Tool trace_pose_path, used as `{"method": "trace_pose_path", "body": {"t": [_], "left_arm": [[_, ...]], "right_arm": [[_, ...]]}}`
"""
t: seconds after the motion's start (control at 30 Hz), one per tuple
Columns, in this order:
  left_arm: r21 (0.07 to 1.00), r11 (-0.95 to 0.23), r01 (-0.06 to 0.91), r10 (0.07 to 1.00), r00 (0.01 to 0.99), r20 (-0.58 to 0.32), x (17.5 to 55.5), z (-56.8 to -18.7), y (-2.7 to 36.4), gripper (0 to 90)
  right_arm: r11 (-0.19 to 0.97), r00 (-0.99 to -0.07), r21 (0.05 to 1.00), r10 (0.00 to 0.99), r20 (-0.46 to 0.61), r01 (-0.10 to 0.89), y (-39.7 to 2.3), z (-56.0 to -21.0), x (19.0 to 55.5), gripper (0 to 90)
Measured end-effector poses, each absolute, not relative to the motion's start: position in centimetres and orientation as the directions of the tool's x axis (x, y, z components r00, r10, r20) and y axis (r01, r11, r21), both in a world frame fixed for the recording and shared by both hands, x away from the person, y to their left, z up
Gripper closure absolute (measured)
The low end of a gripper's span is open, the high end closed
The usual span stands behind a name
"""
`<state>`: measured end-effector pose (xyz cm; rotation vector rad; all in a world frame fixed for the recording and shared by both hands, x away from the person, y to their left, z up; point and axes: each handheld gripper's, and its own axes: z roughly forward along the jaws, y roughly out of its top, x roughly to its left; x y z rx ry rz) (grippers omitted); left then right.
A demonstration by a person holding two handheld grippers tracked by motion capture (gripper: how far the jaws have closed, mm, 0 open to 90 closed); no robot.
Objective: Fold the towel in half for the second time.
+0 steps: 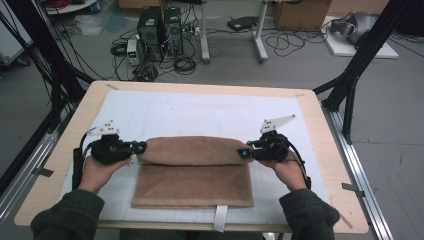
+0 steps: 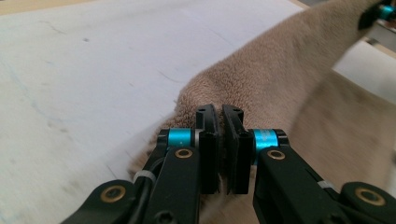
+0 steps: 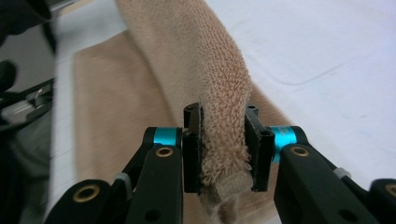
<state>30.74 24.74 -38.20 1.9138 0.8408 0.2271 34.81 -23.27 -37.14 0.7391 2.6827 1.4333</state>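
Apparently both grippers' jaws pinch the towel's far edge.

light wood table topped with a big white mat, and a tan towel lying on the mat's near half

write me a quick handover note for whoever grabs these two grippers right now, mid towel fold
Left gripper: shut on the left corner of the tan terry-cloth towel.
Right gripper: shut on the towel's right corner, cloth bunched between its fingers.
Towel: lies on the white mat of the wooden table; its far edge is lifted and stretched between the two grippers, the near half lies flat.
Done: both far corners gripped and raised over the flat half.
Left: probably carry the lifted edge toward the near edge, lay it down evenly, then open both grippers.
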Motion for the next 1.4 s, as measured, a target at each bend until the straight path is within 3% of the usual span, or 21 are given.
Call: {"method": "trace_pose_path", "body": {"t": [0.07,0.23,0.47,0.73,0.8,0.93,1.03,1.1,1.4], "left_arm": [[0.854,-0.278,0.440,0.598,0.775,-0.204,28.4,-38.5,24.9,83.8],[0.859,-0.269,0.436,0.572,0.790,-0.222,26.4,-38.5,25.6,62.1],[0.845,-0.297,0.445,0.599,0.776,-0.199,27.4,-39.4,24.7,56.3],[0.768,-0.434,0.471,0.571,0.803,-0.170,27.1,-42.1,22.4,57.8],[0.740,-0.479,0.473,0.571,0.808,-0.146,26.7,-43.1,21.9,58.5],[0.764,-0.434,0.478,0.592,0.790,-0.158,26.4,-44.0,22.1,60.8],[0.771,-0.450,0.450,0.591,0.798,-0.121,26.2,-44.0,22.1,79.1],[0.772,-0.444,0.454,0.591,0.796,-0.129,26.4,-43.8,22.2,84.8],[0.809,-0.395,0.436,0.606,0.785,-0.127,25.8,-41.9,23.8,85.8]], "right_arm": [[0.476,-0.897,0.787,0.389,0.212,0.392,-23.5,-37.3,33.3,68.1],[0.442,-0.900,0.811,0.378,0.219,0.383,-24.3,-37.7,30.7,60.6],[0.490,-0.903,0.785,0.381,0.198,0.379,-23.8,-39.0,30.3,56.3],[0.567,-0.916,0.731,0.343,0.210,0.380,-22.7,-42.2,29.4,58.0],[0.585,-0.917,0.717,0.341,0.207,0.379,-22.7,-43.0,28.9,62.1],[0.575,-0.913,0.720,0.346,0.217,0.389,-22.7,-43.8,28.6,73.6],[0.592,-0.921,0.718,0.337,0.194,0.368,-22.5,-43.7,28.6,82.9],[0.604,-0.926,0.715,0.335,0.173,0.352,-22.2,-43.3,28.6,84.8],[0.560,-0.939,0.769,0.308,0.149,0.306,-22.1,-39.6,27.5,84.8]]}}
